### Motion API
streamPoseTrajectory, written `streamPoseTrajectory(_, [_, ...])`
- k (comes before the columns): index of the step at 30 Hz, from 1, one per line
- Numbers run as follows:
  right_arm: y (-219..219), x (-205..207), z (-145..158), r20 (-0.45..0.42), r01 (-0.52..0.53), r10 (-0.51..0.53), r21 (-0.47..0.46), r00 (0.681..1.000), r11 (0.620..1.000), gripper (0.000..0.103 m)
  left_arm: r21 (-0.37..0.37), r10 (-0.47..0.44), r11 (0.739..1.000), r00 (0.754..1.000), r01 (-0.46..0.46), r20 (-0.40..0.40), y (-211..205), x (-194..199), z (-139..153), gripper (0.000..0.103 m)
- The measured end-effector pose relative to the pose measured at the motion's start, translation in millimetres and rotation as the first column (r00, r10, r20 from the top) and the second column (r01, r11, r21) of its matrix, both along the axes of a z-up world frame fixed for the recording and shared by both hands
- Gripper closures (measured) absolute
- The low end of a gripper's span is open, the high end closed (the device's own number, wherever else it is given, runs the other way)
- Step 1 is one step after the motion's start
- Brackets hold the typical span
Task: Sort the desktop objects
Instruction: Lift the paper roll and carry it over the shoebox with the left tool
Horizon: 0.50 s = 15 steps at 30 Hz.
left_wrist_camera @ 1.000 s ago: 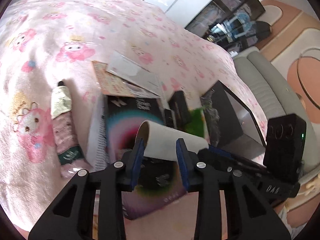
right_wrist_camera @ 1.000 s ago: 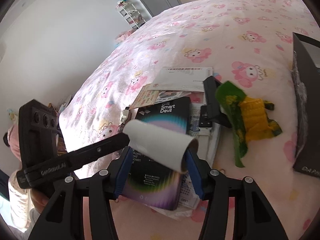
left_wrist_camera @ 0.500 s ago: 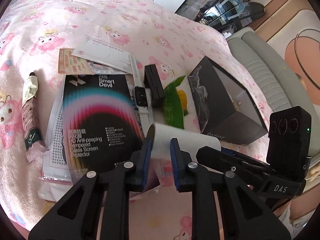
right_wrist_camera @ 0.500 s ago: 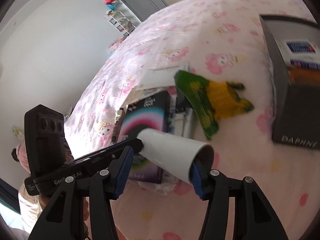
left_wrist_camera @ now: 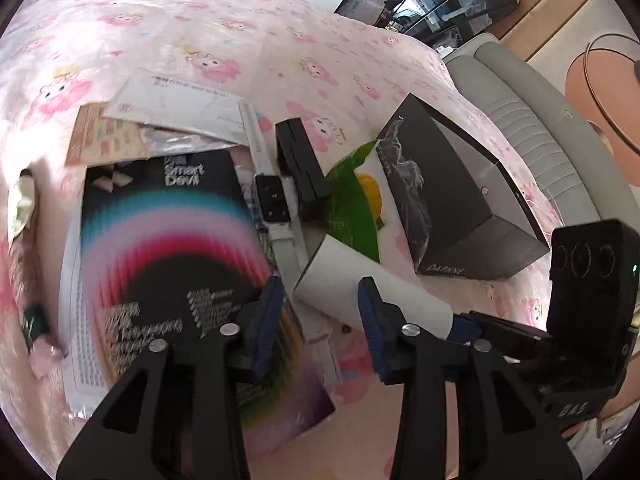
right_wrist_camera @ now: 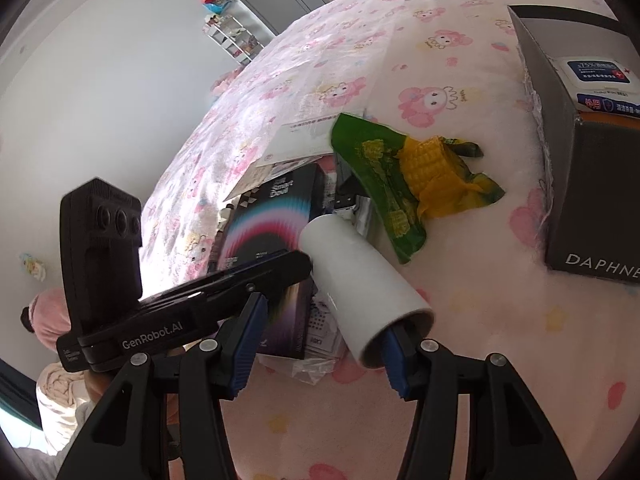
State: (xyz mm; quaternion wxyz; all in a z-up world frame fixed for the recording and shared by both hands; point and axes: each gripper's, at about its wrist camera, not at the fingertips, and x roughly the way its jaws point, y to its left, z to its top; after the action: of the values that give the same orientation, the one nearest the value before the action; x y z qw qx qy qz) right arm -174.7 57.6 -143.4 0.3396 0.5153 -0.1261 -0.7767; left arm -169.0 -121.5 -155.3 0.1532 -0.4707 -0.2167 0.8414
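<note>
Since half a second ago, the left gripper (left_wrist_camera: 320, 310) has spread its two blue pads wide apart. Before, they were pinched close on the rim of the white tube (left_wrist_camera: 360, 284). Now they stand on each side of that end of the tube, and I see a gap at the left pad. At the right pad I cannot tell if it touches. So I think the left gripper has let go.

The tube is up in the air over the pink cloth (left_wrist_camera: 240, 20), lying almost flat. It sits between the two grippers, one at each end. I think it is held this way so one gripper can pass it to the other.

In the right wrist view, the right gripper (right_wrist_camera: 322, 334) is open wide too. One of its fingers (right_wrist_camera: 394, 344) seems to poke into the open end of the tube, and the other pad is well apart from it. It looks like the tube hangs on that one finger and is not squeezed. That is a loose hold, so the tube could slip off.

Below the tube lie the colourful flat pack (left_wrist_camera: 168, 240), a white watch (left_wrist_camera: 274, 196) and a green corn bag (right_wrist_camera: 416, 168). The black box (left_wrist_camera: 472, 208) stands near, on the right. It is open at the top and already has some things inside. I guess the tube goes in there next.
</note>
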Motion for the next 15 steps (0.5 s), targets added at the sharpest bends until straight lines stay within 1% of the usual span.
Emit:
streamPoseTrajectory(4, [14,-3,-6,0.012,0.041,-0.042,0.034,0.999,0.999,0.054,0.010,-0.020,1.000,1.000,0.020,-0.008,3,-9,2,0.064])
streamPoseTrajectory(7, [28,-6,-11,0.031,0.070,-0.072,0.059,0.997,0.996,0.054,0.001,-0.078,0.997,0.997,0.078,0.002,15,-18,-1,0.064])
streamPoseTrajectory(11, [44,-8,-13,0.050,0.101,-0.103,0.044,0.993,0.994,0.054,-0.002,-0.143,0.990,0.989,0.143,0.026,32,-22,-8,0.064])
streamPoseTrajectory(13, [47,-8,-13,0.055,0.104,-0.106,0.025,0.993,0.994,0.054,-0.018,-0.143,0.989,0.989,0.144,0.019,36,-18,-6,0.064])
streamPoseTrajectory(15, [46,-7,-11,0.047,0.098,-0.099,0.027,0.994,0.995,0.054,-0.010,-0.133,0.991,0.991,0.133,0.019,34,-14,-4,0.064])
